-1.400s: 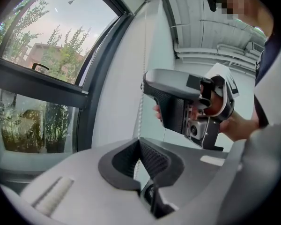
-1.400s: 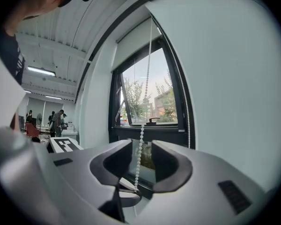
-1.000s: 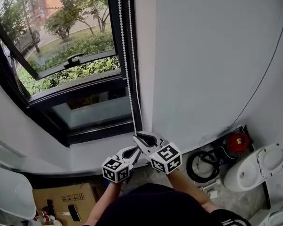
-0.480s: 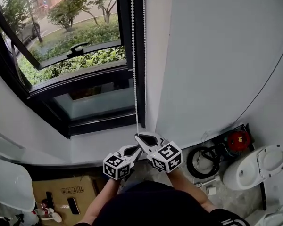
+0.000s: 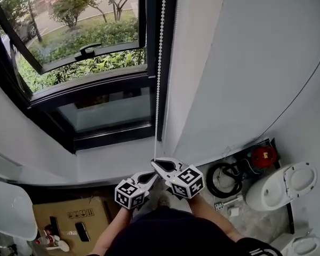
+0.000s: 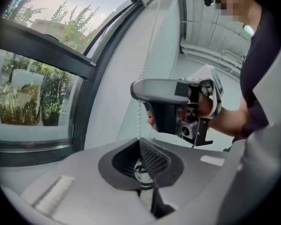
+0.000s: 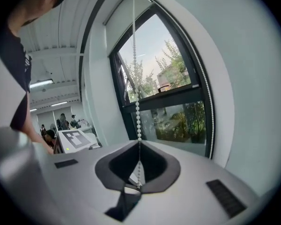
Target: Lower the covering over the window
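Bead chain (image 5: 159, 63) hangs straight down beside the window (image 5: 96, 84) frame's right edge. Right gripper (image 5: 154, 163) jaws are closed on its lower end. Left gripper (image 5: 152, 175) jaws, also closed, pinch it just beneath.

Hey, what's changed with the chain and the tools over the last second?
The right tool closed its jaws onto the bead chain. The left tool stayed shut on the chain just below it, and the window is still uncovered in the head view.
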{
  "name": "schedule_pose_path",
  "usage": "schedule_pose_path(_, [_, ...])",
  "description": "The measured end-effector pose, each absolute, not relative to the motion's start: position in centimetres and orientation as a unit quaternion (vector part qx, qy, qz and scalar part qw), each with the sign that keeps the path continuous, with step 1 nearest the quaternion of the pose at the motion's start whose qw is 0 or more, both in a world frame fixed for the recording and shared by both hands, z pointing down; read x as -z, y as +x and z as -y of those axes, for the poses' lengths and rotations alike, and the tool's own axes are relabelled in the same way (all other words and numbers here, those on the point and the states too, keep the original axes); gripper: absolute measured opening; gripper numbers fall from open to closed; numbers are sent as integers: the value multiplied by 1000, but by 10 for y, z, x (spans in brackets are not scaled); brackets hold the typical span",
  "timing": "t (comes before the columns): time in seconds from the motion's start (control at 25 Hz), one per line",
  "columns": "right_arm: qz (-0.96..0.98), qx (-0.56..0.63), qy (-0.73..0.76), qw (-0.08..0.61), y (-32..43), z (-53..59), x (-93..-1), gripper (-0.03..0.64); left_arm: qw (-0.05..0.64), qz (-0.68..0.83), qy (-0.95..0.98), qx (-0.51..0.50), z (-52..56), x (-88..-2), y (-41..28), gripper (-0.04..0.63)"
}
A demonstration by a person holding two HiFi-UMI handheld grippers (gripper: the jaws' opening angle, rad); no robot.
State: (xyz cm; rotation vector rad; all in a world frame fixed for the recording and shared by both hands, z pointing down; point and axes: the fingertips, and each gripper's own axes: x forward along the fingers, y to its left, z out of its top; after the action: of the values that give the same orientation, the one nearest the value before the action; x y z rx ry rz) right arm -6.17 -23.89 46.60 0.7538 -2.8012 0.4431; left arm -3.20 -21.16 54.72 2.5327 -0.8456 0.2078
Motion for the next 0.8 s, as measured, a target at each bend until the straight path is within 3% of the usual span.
schedule_pose_path(0.24, [947,-129,264,132,-72,235,-481,15,253,291,920,-66,204,-555,-46,11])
schedule_pose_path(0.48, [947,-125,276,105,-68,231,-487,15,244,280,928,-28,195,-555,-53,11])
schedule_pose_path(0.8, [937,-165,282,120,-67,227,-513,15,251,271,927,-62,186,-578,-59,12])
